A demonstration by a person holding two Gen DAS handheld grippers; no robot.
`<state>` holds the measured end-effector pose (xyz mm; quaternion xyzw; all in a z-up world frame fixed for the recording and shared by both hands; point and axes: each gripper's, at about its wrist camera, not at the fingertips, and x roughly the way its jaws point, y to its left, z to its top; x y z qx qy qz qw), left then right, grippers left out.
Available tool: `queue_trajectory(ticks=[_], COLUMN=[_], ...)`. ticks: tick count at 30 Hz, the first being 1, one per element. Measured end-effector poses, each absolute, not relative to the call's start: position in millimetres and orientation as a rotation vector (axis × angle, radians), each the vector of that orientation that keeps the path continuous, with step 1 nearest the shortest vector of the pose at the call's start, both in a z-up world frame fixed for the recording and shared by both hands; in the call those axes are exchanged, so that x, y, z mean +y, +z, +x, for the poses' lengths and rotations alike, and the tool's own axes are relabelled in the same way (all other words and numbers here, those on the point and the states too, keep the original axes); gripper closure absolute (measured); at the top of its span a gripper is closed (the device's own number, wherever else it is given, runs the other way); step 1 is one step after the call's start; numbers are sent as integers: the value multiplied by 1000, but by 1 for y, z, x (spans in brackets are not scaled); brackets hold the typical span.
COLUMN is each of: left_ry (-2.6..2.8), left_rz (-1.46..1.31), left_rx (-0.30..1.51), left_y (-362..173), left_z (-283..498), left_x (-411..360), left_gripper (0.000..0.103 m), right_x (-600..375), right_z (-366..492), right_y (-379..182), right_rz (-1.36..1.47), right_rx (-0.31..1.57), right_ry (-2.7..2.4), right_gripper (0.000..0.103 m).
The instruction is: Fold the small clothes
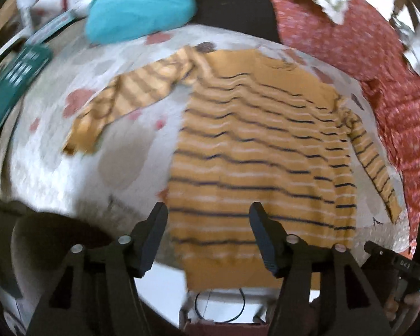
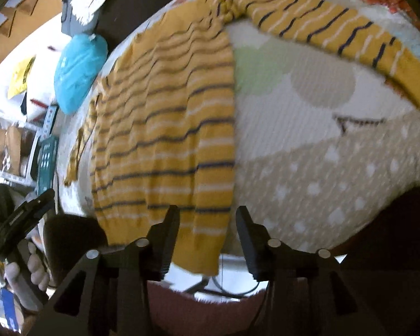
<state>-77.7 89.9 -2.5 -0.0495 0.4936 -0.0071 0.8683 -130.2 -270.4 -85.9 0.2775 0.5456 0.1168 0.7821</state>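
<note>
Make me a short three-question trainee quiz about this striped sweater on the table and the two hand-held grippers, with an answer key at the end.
1. True or false: the left hand-held gripper is clamped on the yellow striped sweater.
2. Multiple choice: the sweater's two sleeves are A) both spread out to the sides, B) both folded over the body, C) hidden under the body.
3. Short answer: which part of the sweater hangs over the near edge of the patterned table cover?

Key:
1. False. Its jaws stand open with nothing pinched, and so do those of the right hand-held gripper.
2. A.
3. The bottom hem.
</note>
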Motion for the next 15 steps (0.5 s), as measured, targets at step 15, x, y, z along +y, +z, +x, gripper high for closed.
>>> queue_trajectory(ticks=[15], left_ry=[-124], left_rz=[36], left_rx=[950], left_y=[-42], left_z=[66], left_x=[16], left_gripper=[42], right_x=[-430], right_z=[-125], right_y=[-119], right_rz=[1011], right_rx=[936], right_ry=[-220], right_gripper=[52])
